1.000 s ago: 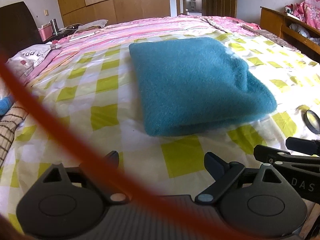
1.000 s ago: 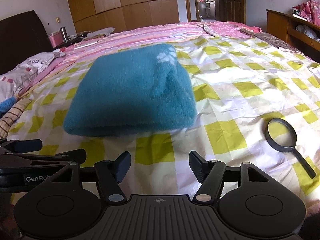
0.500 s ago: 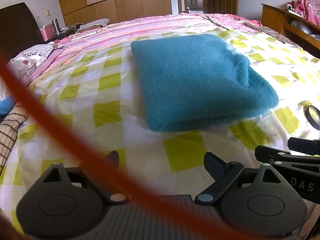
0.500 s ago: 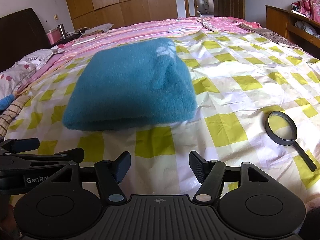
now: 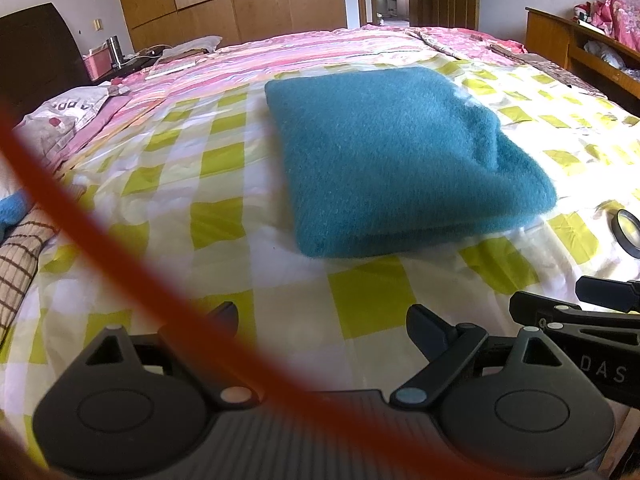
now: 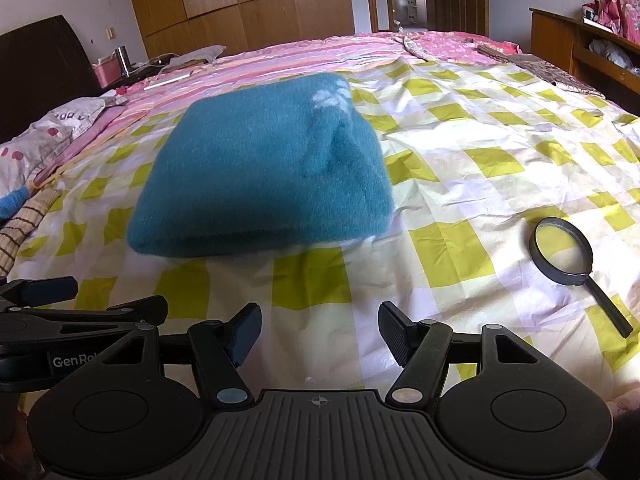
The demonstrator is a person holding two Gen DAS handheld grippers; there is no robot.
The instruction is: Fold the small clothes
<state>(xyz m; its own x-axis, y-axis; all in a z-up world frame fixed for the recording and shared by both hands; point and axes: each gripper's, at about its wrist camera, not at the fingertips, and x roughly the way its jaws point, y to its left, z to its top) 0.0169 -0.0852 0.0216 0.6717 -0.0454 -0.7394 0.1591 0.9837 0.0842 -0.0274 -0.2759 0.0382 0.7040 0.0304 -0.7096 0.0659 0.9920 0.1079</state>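
Item: teal fuzzy garment point(image 6: 260, 168), folded into a thick rectangle, lay on the bed point(image 6: 460, 184) over a yellow-and-white checked sheet; a pale motif showed on its far right corner.

Left hand-held gripper point(image 5: 320, 320): jaws stood wide apart with nothing between them, near the bed's front edge, well short of the garment. A blurred orange cord point(image 5: 100, 240) crossed its view.

Right hand-held gripper point(image 6: 319, 330): jaws likewise wide and empty, just beside the left one, apart from the garment.

Magnifying glass point(image 6: 568, 256): black-rimmed, lay on the sheet to the right of the garment, handle toward the near right.

Far background: wooden wardrobe point(image 6: 240, 4), dark headboard point(image 6: 36, 64) at far left.
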